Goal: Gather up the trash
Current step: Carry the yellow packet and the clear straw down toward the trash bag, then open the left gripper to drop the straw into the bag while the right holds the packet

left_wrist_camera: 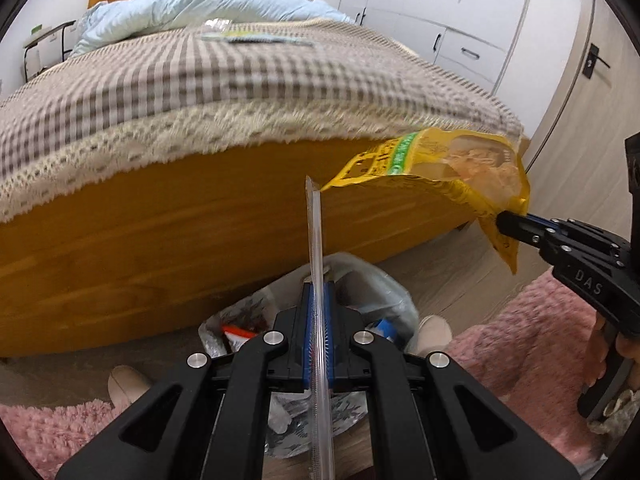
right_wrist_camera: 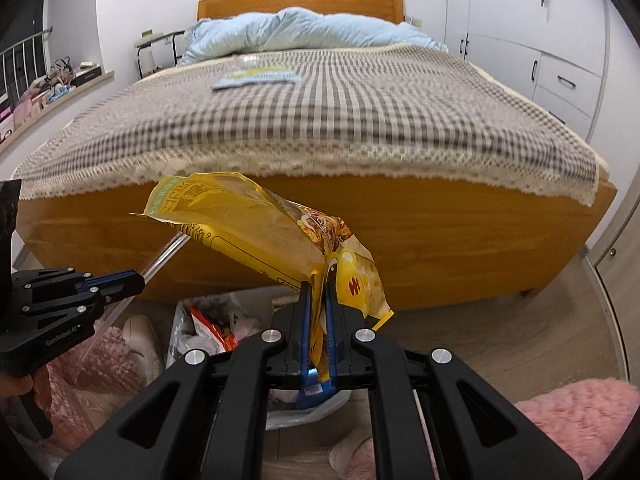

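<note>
The left tool (left_wrist_camera: 319,312) is pinched on a thin clear plastic wrapper (left_wrist_camera: 316,232); the right tool (right_wrist_camera: 319,316) is clamped on a crumpled yellow snack bag (right_wrist_camera: 256,224). Both hang above the clear-lined trash bin (left_wrist_camera: 360,280) at the wooden bed's (right_wrist_camera: 460,248) foot. Recommended: centre each item over the bin's mouth before letting go, as light film may drift.

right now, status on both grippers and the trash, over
Left gripper shut on clear plastic strip. Right gripper shut on yellow snack bag. Both above the lined trash bin at the bed's foot. Nothing in the way.
</note>
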Demonstrator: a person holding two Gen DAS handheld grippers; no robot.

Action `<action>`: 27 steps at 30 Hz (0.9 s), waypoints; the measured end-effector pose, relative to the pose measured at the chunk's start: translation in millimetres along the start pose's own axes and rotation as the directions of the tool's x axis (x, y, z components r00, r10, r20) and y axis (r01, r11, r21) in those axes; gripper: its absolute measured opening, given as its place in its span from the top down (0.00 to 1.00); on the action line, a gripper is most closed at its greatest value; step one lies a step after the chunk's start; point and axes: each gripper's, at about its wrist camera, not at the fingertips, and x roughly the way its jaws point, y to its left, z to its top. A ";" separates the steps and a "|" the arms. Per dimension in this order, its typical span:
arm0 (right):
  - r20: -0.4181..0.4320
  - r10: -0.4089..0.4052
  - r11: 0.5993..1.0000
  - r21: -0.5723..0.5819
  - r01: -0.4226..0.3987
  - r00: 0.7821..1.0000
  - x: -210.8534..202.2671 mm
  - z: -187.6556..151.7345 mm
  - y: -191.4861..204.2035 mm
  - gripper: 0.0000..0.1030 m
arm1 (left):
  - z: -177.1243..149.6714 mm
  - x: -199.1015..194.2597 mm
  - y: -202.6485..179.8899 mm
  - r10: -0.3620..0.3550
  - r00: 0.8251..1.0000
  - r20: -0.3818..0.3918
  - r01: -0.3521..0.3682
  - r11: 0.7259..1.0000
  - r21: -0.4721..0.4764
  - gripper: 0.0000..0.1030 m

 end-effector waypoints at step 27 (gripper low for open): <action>-0.137 0.059 0.998 0.028 -0.055 0.989 52.5 -29.1 -10.1 0.93 | -31.1 90.8 38.3 -0.040 0.960 -0.277 -0.017 0.979 -0.201 0.98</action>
